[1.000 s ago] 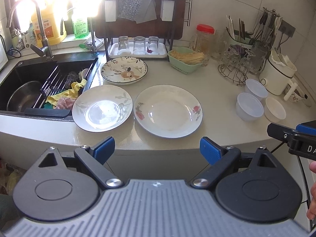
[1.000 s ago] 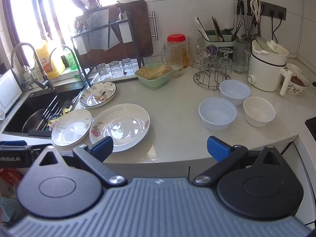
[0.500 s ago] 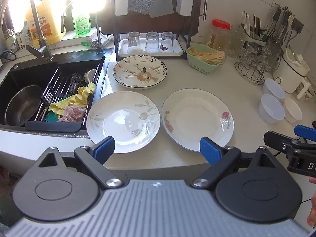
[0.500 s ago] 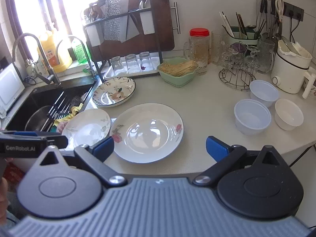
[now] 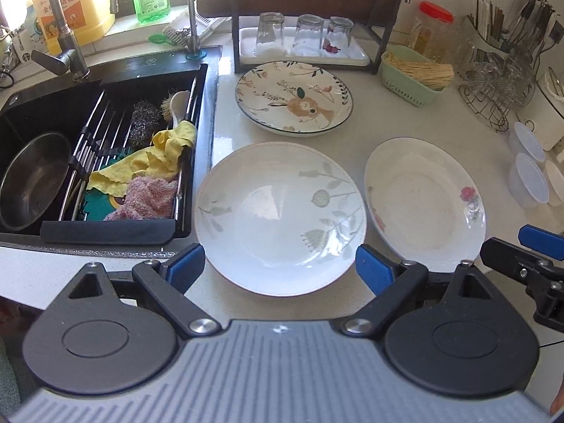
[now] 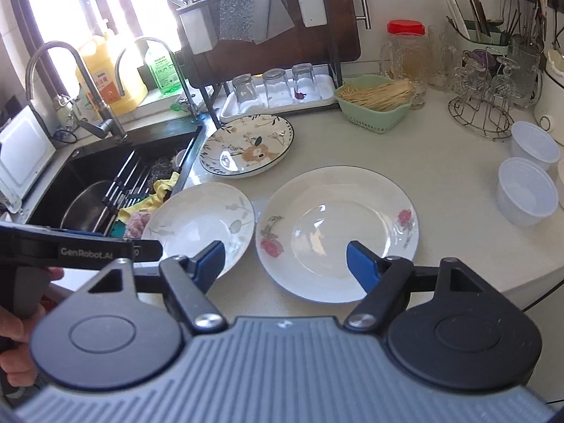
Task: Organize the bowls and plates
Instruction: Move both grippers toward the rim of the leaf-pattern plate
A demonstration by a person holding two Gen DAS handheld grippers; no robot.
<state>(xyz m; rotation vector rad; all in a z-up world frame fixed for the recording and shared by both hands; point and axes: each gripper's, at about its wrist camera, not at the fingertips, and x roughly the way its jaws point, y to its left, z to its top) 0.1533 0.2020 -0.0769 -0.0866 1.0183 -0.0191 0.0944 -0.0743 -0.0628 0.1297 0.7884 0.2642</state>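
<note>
Three plates lie on the counter. A white leaf-pattern plate [image 5: 280, 216] [image 6: 204, 222] is nearest the sink. A white rose-pattern plate [image 5: 424, 202] [image 6: 338, 236] lies to its right. A floral plate with a dark rim [image 5: 294, 97] [image 6: 246, 144] sits behind them. Three white bowls [image 5: 530, 179] [image 6: 527, 190] stand at the right. My left gripper [image 5: 280, 269] is open and empty, above the near edge of the leaf plate. My right gripper [image 6: 285, 261] is open and empty, above the near edge of the rose plate.
A black sink [image 5: 70, 134] with a drain rack, cloths and a steel bowl is at the left. A dish rack with a tray of upturned glasses [image 5: 303, 40] stands behind. A green basket [image 5: 416, 74], a glass holder [image 5: 497, 84] and a white cooker [image 6: 553, 91] are at back right.
Both grippers have moved forward and down toward the counter; the plates look larger and closer. Both stayed open. Nothing on the counter has moved.
</note>
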